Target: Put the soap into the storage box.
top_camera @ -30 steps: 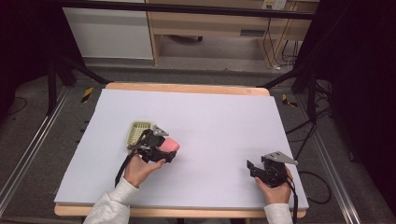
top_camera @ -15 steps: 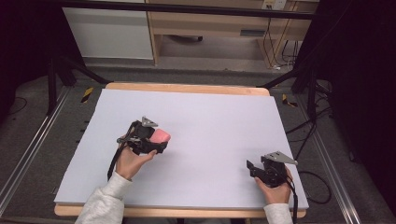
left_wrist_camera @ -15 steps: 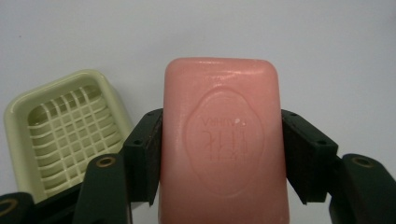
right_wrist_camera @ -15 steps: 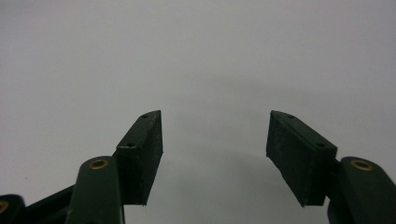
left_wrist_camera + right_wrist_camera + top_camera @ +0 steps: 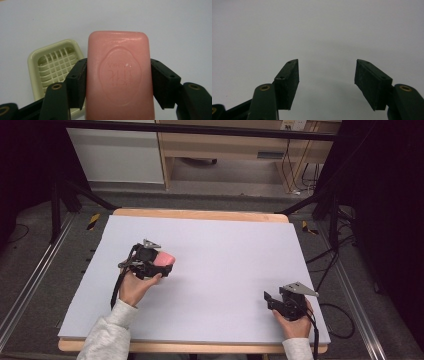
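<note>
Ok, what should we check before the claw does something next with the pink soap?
1. Pink rectangular soap bar pinched on both sides by the left claw: ok.
2. Soap sitting straight between the pads, not slipping: ok.
3. Pale green plastic soap dish with nothing on its grid: ok.
4. Soap lined up with the dish: not ok, the dish lies off to one side in the left gripper view.
5. Right claw open, empty and resting far off on the white table sheet: ok.
</note>
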`<control>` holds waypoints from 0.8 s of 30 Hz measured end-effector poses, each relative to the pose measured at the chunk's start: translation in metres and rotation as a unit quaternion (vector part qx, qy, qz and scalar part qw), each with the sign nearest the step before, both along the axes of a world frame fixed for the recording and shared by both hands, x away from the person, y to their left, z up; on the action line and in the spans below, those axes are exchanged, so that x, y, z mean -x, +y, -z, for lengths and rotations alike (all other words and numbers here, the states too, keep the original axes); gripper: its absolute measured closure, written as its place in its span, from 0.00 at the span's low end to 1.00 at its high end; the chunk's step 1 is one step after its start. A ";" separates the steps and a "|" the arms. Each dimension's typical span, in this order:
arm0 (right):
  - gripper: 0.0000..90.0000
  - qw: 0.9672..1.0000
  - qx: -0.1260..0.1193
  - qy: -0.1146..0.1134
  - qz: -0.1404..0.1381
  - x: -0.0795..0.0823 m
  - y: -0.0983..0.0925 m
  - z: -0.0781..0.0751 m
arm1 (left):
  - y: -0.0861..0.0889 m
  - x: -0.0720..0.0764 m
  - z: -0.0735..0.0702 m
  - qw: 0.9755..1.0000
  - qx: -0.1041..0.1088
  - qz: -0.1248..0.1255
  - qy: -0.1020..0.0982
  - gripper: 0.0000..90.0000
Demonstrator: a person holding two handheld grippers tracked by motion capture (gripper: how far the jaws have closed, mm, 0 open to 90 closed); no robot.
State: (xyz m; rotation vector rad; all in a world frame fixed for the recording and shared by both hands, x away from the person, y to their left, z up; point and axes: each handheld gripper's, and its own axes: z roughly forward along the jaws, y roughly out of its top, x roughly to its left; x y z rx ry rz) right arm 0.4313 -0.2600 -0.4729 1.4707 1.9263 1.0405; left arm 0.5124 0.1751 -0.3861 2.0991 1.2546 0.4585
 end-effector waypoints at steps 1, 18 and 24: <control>0.41 1.000 0.000 0.000 0.000 0.000 0.000 0.000 | 0.001 -0.001 0.000 1.000 0.001 -0.002 0.000 0.41; 0.41 1.000 0.001 0.001 -0.001 0.000 0.000 0.000 | 0.015 -0.013 0.002 0.999 -0.014 -0.038 -0.004 0.41; 0.41 1.000 0.000 0.003 -0.002 0.000 0.000 0.001 | 0.020 -0.017 0.002 0.999 -0.013 -0.050 -0.004 0.41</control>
